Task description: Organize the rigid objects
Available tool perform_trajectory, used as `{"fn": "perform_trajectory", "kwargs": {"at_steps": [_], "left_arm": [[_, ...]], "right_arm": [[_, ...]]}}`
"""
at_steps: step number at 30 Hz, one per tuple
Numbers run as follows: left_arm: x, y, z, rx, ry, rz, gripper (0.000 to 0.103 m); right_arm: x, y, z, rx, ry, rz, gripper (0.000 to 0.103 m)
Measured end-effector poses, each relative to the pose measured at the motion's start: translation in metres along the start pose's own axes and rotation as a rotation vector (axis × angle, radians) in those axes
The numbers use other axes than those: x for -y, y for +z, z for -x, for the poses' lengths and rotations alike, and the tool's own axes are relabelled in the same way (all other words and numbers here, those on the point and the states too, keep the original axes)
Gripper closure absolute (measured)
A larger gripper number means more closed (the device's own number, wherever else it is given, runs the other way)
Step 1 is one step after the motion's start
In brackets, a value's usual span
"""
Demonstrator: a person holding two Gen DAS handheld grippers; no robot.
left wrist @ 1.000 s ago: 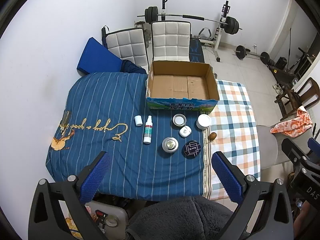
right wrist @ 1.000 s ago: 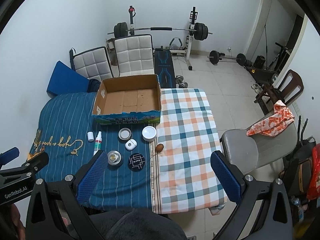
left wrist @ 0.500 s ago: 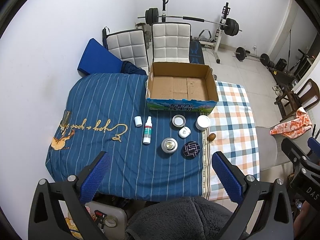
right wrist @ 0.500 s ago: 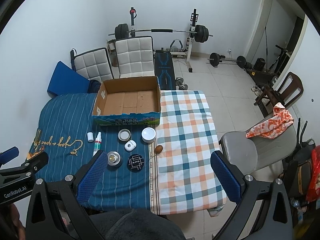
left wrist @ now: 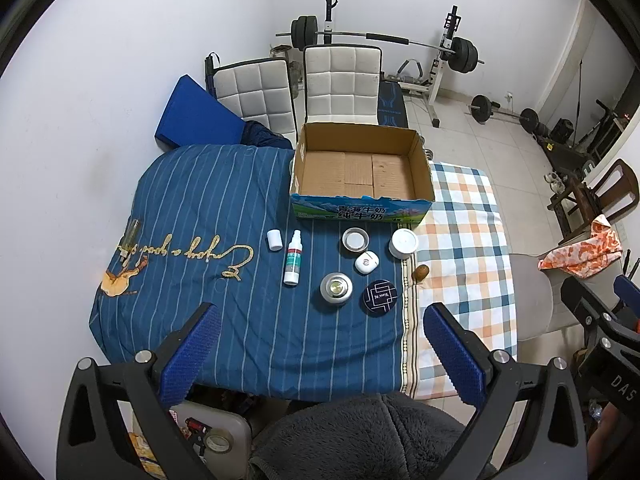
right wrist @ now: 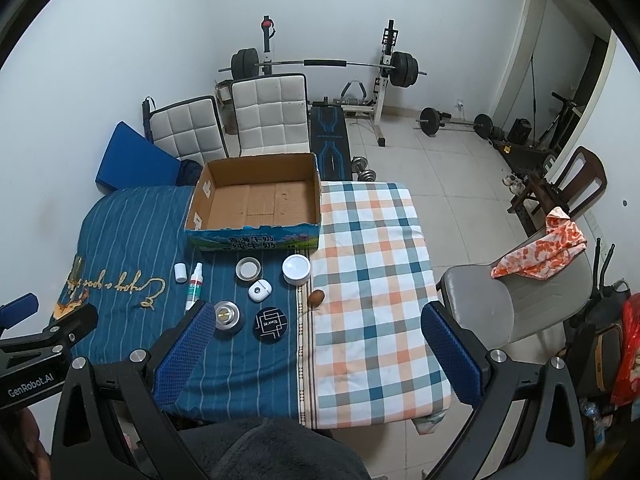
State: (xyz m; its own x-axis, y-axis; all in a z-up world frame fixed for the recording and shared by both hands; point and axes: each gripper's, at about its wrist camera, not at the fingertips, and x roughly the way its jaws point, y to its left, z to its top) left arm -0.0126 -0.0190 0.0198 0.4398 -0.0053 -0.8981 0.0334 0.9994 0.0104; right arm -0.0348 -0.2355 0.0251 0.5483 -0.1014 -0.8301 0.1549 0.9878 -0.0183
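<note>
An open, empty cardboard box [left wrist: 362, 174] [right wrist: 258, 204] stands at the back of a cloth-covered table. In front of it lie a small white cap [left wrist: 274, 239], a spray bottle [left wrist: 293, 257], an open tin [left wrist: 355, 239], a white jar [left wrist: 403, 243], a white earbud case [left wrist: 366, 262], a silver round tin [left wrist: 336, 288], a dark round compact [left wrist: 379, 297] and a small brown object [left wrist: 421, 272]. My left gripper [left wrist: 320, 350] and right gripper [right wrist: 316, 350] are both open and empty, held high above the table's near edge.
The table has a blue striped cloth [left wrist: 200, 216] on the left and a checked cloth [right wrist: 372, 264] on the right. Two white chairs [left wrist: 340, 80] stand behind it, a grey chair [right wrist: 500, 304] with an orange cloth on the right, gym weights beyond.
Both cameras have drifted slightly; the table and its objects sit a little differently in view. No object has moved and both grippers stay open.
</note>
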Motion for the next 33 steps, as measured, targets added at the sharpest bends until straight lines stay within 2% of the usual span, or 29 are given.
{"fn": "perform_trajectory", "kwargs": {"at_steps": [9, 14, 17, 21, 22, 26, 29, 33], "left_arm": [[0.001, 0.0, -0.006, 0.009, -0.009, 0.001, 0.0], [0.009, 0.012, -0.05, -0.005, 0.025, -0.022, 0.0], [0.009, 0.015, -0.106, -0.075, 0.043, -0.012, 0.0], [-0.004, 0.01, -0.194, -0.188, 0.057, 0.026, 0.0], [-0.005, 0.008, -0.212, -0.212, 0.065, 0.033, 0.0], [-0.012, -0.006, -0.302, -0.315, 0.112, 0.025, 0.0], [-0.014, -0.012, -0.343, -0.363, 0.111, 0.009, 0.001], [-0.017, -0.015, -0.367, -0.383, 0.098, 0.017, 0.001]], "right_arm": [[-0.002, -0.004, 0.001, -0.003, 0.008, 0.0, 0.0], [0.002, -0.005, -0.029, -0.054, 0.046, -0.016, 0.0], [0.002, -0.007, -0.076, -0.128, 0.085, -0.019, 0.0], [-0.007, -0.022, -0.175, -0.285, 0.123, -0.006, 0.0], [-0.014, -0.031, -0.211, -0.333, 0.127, 0.008, 0.0], [-0.035, -0.063, -0.313, -0.459, 0.142, 0.039, 0.001], [-0.053, -0.089, -0.382, -0.535, 0.132, 0.089, 0.005], [-0.073, -0.114, -0.432, -0.594, 0.138, 0.152, 0.005]]}}
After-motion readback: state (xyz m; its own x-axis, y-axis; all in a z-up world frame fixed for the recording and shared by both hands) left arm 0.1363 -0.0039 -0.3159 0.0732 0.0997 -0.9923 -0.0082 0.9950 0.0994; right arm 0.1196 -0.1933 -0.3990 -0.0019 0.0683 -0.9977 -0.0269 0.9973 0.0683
